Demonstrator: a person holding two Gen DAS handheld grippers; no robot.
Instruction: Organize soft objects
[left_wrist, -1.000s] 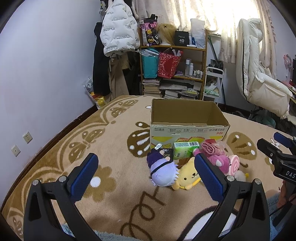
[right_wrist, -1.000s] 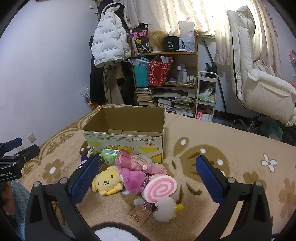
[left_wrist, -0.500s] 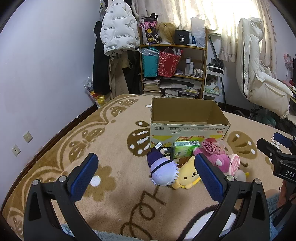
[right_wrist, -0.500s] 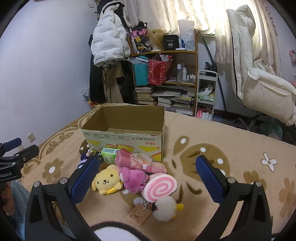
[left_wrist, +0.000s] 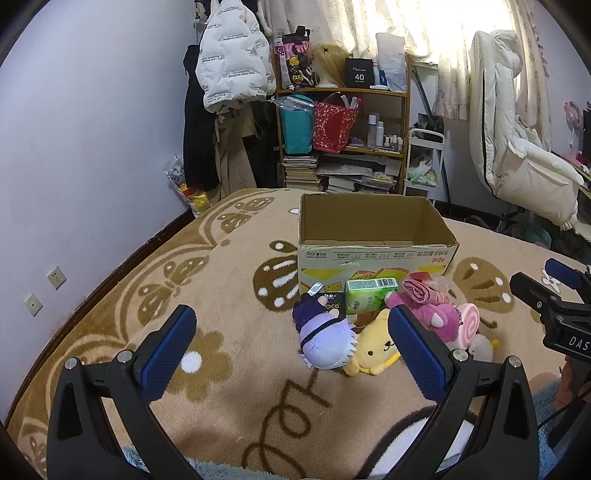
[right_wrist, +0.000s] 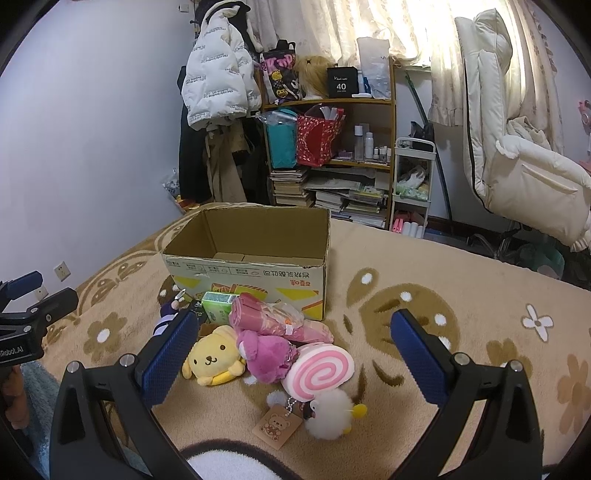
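An open cardboard box (left_wrist: 376, 254) (right_wrist: 247, 273) stands on the patterned blanket. In front of it lies a heap of soft toys: a purple-haired plush (left_wrist: 325, 338), a yellow dog plush (left_wrist: 375, 349) (right_wrist: 212, 356), a pink plush (right_wrist: 267, 356), a pink swirl cushion (right_wrist: 319, 371), a white fluffy chick (right_wrist: 328, 413), a pink wrapped bundle (right_wrist: 273, 317) and a green tissue pack (left_wrist: 369, 295) (right_wrist: 218, 306). My left gripper (left_wrist: 291, 347) hovers open short of the purple plush. My right gripper (right_wrist: 295, 354) hovers open over the heap, holding nothing.
A cluttered bookshelf (right_wrist: 328, 147) and hanging coats (right_wrist: 218, 81) stand behind the box. A white padded chair (right_wrist: 524, 155) is at the right. A small white cart (right_wrist: 412, 184) sits beside the shelf. The blanket (left_wrist: 207, 266) stretches bare to the left of the box.
Both views have drifted only slightly; the toys and the box lie where they were, and both grippers stay open.
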